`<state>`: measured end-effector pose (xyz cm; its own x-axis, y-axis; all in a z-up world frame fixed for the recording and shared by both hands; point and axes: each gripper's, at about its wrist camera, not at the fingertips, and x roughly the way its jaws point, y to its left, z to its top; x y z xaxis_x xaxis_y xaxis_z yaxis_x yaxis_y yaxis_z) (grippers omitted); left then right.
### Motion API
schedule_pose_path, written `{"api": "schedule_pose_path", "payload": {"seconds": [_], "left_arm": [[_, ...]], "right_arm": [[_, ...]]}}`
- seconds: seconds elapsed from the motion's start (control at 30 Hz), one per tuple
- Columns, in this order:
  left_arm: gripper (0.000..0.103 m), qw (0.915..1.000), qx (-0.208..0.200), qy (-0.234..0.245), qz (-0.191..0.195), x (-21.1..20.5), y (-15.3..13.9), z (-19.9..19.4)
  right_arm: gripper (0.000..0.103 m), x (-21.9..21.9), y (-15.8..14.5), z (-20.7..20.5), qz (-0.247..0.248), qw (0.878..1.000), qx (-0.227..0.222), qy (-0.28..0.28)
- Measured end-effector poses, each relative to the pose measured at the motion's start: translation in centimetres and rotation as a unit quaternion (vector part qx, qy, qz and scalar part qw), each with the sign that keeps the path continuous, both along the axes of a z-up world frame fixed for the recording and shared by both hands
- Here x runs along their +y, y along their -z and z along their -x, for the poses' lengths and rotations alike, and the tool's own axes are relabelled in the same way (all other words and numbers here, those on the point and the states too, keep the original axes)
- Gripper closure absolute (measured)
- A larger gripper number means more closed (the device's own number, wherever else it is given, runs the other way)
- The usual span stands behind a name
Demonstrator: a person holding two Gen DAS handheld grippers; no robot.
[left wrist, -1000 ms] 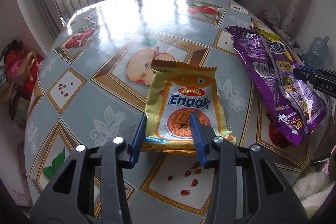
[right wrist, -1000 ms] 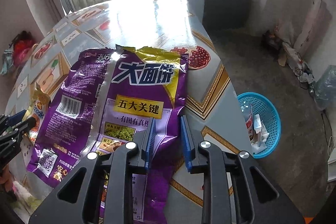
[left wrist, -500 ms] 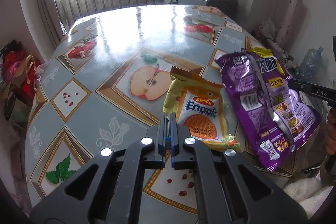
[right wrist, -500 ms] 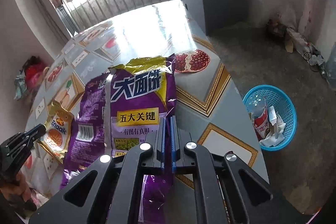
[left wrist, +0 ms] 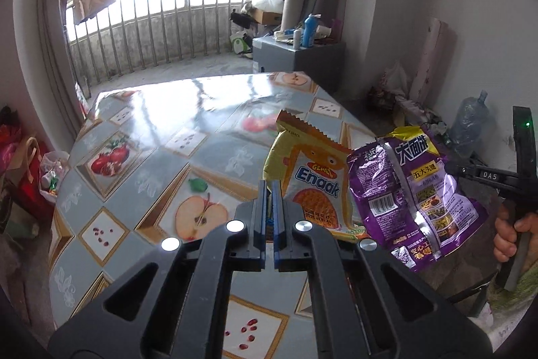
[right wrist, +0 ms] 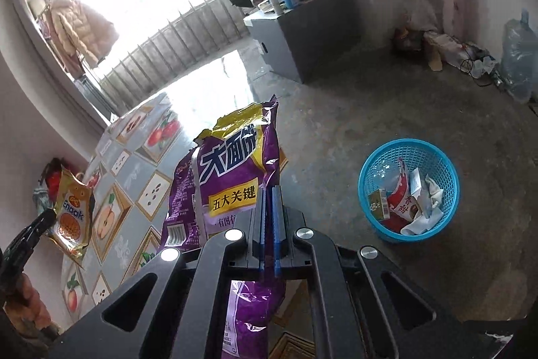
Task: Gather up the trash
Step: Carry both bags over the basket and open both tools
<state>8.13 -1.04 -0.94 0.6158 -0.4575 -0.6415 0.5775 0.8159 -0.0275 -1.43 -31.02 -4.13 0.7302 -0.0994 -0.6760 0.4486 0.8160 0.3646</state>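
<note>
My left gripper (left wrist: pixel 268 187) is shut on the lower edge of a yellow Enaak snack bag (left wrist: pixel 311 180), which hangs lifted above the fruit-patterned table (left wrist: pixel 161 150). My right gripper (right wrist: pixel 269 190) is shut on a purple snack bag (right wrist: pixel 232 174), raised off the table edge. In the left wrist view the purple bag (left wrist: pixel 413 194) hangs at the right, with a hand on the other gripper's handle. In the right wrist view the Enaak bag (right wrist: pixel 72 214) shows at the far left. A blue mesh basket (right wrist: pixel 408 190) with several wrappers stands on the floor to the right.
A grey cabinet (right wrist: pixel 296 36) with bottles stands beyond the table. A large water bottle (right wrist: pixel 517 56) and clutter lie against the far wall. Bags (left wrist: pixel 20 167) sit on the floor left of the table. A balcony railing (left wrist: pixel 161 22) runs behind.
Both grippers closed on their bags and lifted them off the table. The right gripper swung toward the floor side, bringing the blue basket nearer the view's middle.
</note>
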Motion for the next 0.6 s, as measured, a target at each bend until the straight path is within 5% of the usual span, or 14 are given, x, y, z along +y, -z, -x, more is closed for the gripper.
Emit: {"api": "schedule_pose_path", "payload": {"seconds": [0.23,0.6], "left_arm": [[0.102,0.9956,-0.012,0.092,-0.002,-8.2,-1.2,0.4],[0.102,0.9745,0.01,0.222,-0.029,-24.3,1.4,0.3]], "right_arm": [[0.099,-5.0,1.2,3.6,-0.035,0.997,-0.023,0.061],[0.099,-14.7,5.4,6.2,-0.076,0.984,-0.033,0.158]]}}
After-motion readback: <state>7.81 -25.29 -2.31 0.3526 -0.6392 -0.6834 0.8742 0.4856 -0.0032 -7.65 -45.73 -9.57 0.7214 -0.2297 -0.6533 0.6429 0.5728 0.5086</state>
